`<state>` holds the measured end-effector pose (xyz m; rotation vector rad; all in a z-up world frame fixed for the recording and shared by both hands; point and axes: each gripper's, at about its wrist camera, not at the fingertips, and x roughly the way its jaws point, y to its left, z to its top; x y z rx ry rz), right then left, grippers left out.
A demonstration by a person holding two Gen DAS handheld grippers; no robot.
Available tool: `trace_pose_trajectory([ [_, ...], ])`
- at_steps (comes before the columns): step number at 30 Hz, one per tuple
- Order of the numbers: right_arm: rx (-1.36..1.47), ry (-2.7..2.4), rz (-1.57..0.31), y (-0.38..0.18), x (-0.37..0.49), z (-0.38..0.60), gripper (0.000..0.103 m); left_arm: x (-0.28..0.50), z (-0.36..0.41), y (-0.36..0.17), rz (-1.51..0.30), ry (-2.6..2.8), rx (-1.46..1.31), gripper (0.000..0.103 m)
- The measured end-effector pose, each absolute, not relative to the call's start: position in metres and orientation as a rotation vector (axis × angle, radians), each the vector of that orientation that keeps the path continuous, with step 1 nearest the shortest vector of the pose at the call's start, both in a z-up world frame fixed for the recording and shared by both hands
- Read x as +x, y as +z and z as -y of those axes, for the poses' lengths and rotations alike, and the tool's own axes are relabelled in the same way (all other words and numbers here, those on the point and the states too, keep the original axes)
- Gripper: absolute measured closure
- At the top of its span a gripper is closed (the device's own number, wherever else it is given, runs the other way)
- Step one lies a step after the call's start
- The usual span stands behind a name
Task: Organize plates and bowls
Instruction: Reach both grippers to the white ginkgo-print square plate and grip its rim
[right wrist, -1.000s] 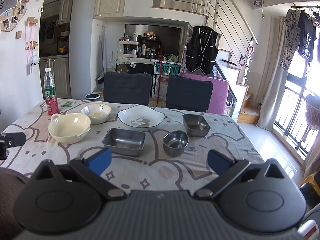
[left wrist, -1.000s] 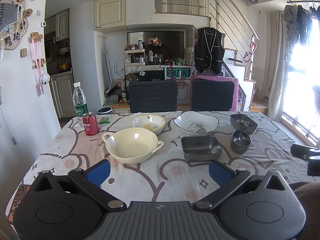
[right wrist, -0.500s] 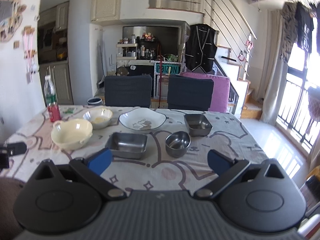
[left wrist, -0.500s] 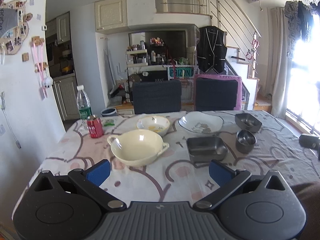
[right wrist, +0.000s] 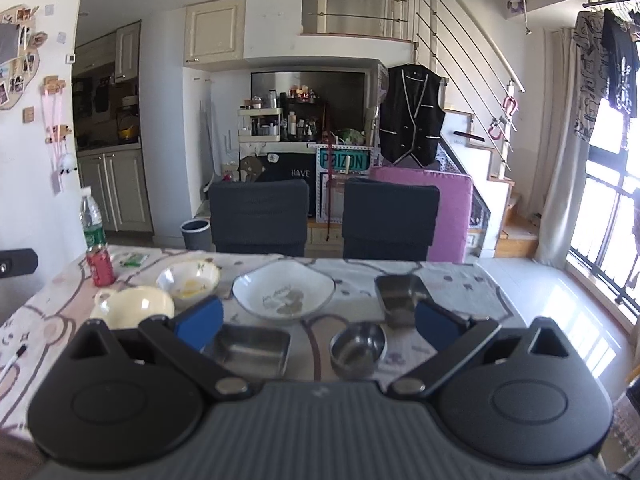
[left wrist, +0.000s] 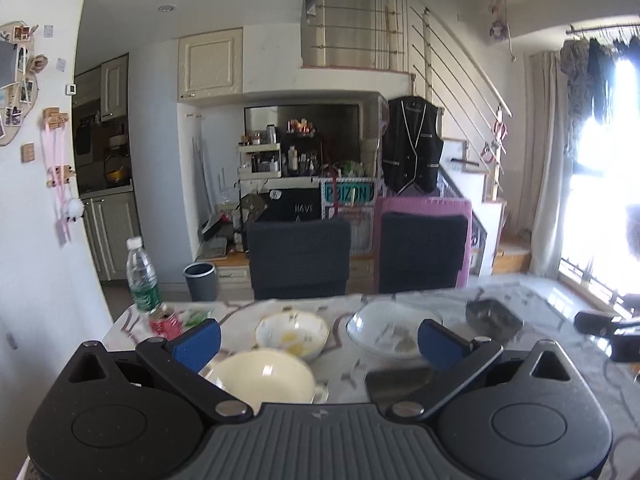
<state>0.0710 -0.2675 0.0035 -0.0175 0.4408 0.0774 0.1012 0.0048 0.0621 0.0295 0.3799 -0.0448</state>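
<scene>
Left wrist view, my left hand-held gripper [left wrist: 318,338]: fingers spread wide, nothing between the blue pads [left wrist: 198,339]; it hangs above the near edge of the table [left wrist: 560,300].
Left wrist view, dishes: cream handled bowl [left wrist: 264,376] nearest, just ahead of the gripper body; small floral bowl [left wrist: 292,330] behind it; white plate [left wrist: 390,330] to the right of that; steel square dish [left wrist: 400,380] partly hidden by my right finger; dark steel dish [left wrist: 494,316] farther right. All blurred.
Left wrist view, left corner: red can [left wrist: 164,322] just in front of a water bottle [left wrist: 142,276].
Right wrist view, my right hand-held gripper [right wrist: 320,322]: jaws fully apart, holding nothing.
Right wrist view, dishes: steel rectangular tray [right wrist: 250,348] and round steel bowl [right wrist: 358,348] side by side between my fingers; white plate [right wrist: 284,292] behind them; second steel tray [right wrist: 402,292] to its right; floral bowl [right wrist: 188,280] and cream bowl [right wrist: 134,306] at left.
Right wrist view, background: two dark chairs [right wrist: 260,218] at the far side of the table.
</scene>
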Motion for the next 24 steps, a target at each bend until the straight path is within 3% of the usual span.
trace_pose_trajectory([
  [9, 0.071, 0.054, -0.475, 0.003, 0.164, 0.282, 0.0, 0.21, 0.016, 0.069, -0.409, -0.13, 0.152, 0.0],
  [24, 0.383, -0.021, -0.685, -0.09, 0.32, 0.306, 0.0, 0.419, 0.032, -0.014, -0.58, -0.299, 0.279, 0.0],
])
